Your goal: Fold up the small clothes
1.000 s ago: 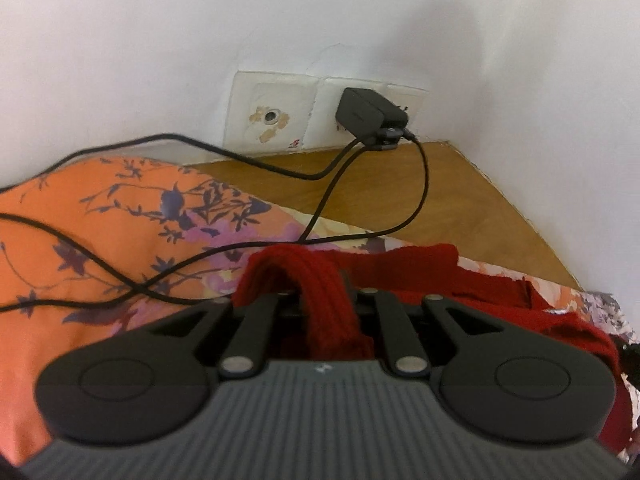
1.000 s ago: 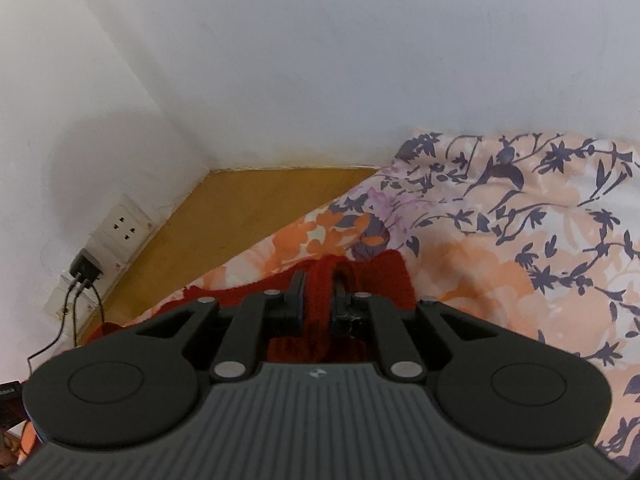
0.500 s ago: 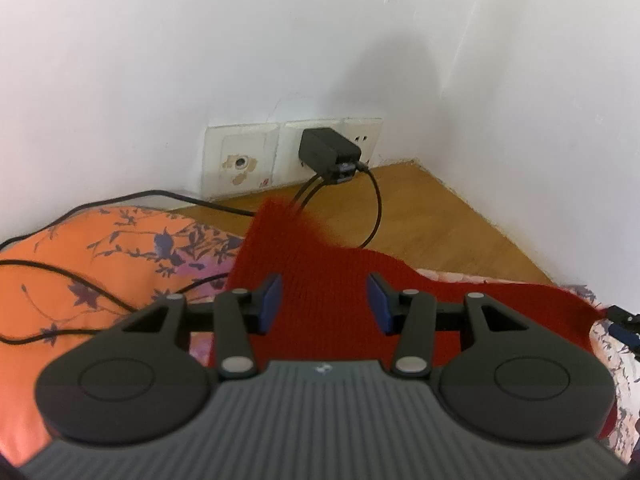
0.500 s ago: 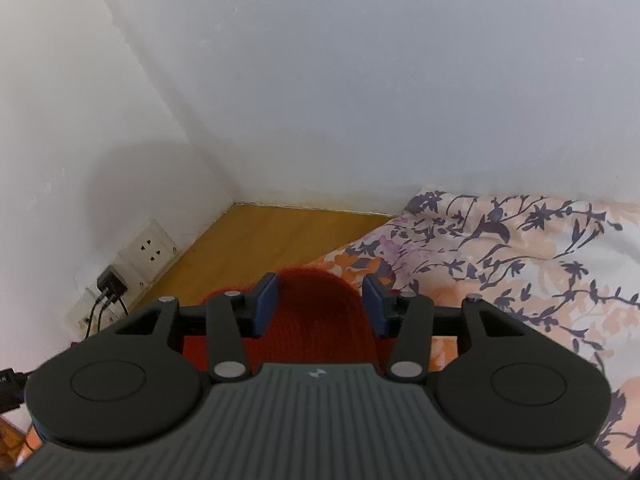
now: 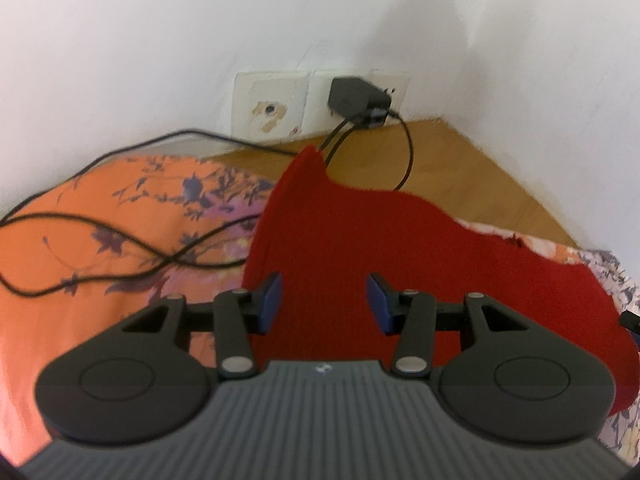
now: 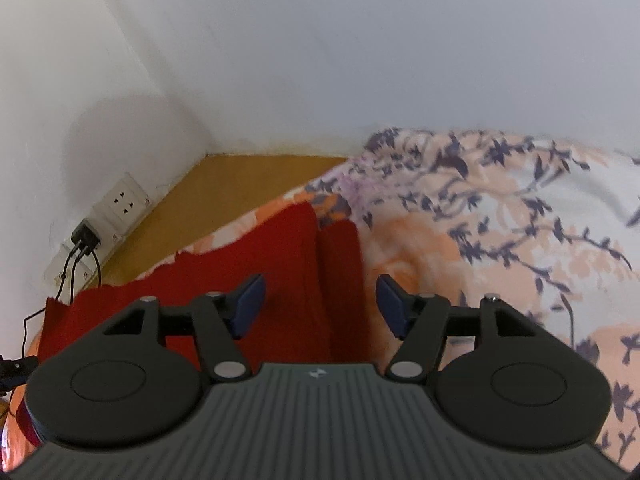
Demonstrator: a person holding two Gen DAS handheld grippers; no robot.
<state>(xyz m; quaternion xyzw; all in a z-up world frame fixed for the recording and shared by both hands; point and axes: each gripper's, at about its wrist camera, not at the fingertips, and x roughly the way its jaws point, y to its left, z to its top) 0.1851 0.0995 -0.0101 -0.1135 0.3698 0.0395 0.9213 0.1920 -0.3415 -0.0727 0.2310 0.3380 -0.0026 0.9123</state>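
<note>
A red knitted garment [image 5: 360, 240] lies spread on the floral bedsheet [image 5: 100, 232]. In the left wrist view my left gripper [image 5: 323, 302] hovers over its near part, jaws wide apart, blue pads [image 5: 270, 300] bare. The right wrist view shows the same red garment [image 6: 288, 280] with a folded strip along its right edge. My right gripper [image 6: 320, 304] stands open above it with nothing between its fingers.
Black cables [image 5: 120, 248] run across the sheet to a charger [image 5: 356, 98] plugged into wall sockets [image 5: 272, 114]. A wooden ledge [image 5: 460, 172] lies between bed and white walls. The corner of the room [image 6: 208, 152] is close ahead.
Both grippers were shut on bunched red fabric one second ago. They have opened and let it go, and the garment now lies flat and spread beneath them.
</note>
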